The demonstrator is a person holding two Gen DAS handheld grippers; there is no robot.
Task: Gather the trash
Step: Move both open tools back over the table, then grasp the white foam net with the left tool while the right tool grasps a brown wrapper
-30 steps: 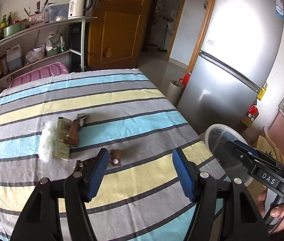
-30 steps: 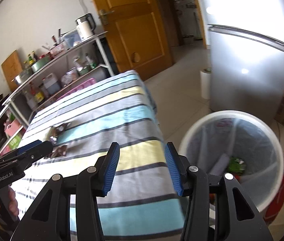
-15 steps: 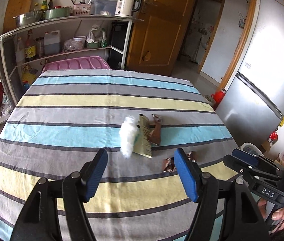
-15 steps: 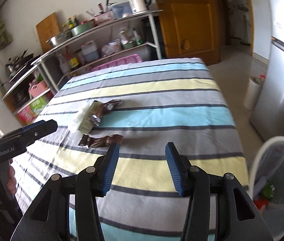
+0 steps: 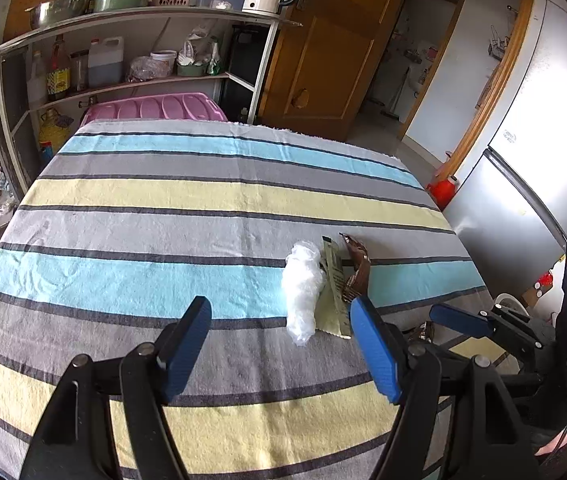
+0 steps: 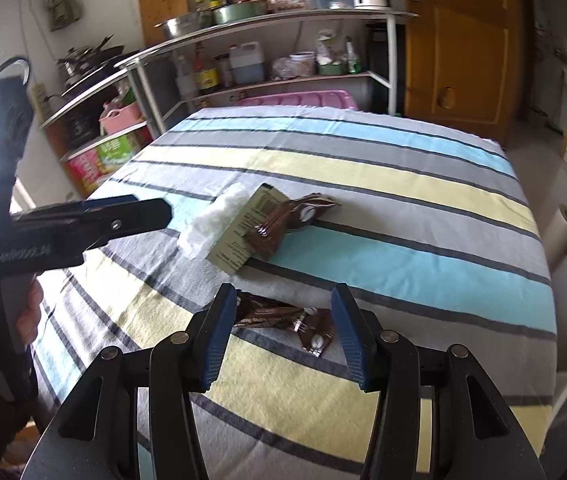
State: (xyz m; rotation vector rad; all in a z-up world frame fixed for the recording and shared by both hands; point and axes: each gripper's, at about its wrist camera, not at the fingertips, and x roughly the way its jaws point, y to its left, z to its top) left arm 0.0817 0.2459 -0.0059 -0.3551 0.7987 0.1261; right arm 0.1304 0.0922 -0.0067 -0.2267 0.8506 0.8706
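Right gripper (image 6: 281, 330), spread and empty, hangs over the brown wrapper (image 6: 283, 318) on the counter (image 6: 403, 184), so I think it must drop lower, then pinch it.

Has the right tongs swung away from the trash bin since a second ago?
Yes. The right tongs have swung off the bin, now only at the frame's right edge, and onto the striped tablecloth, framing a brown wrapper.
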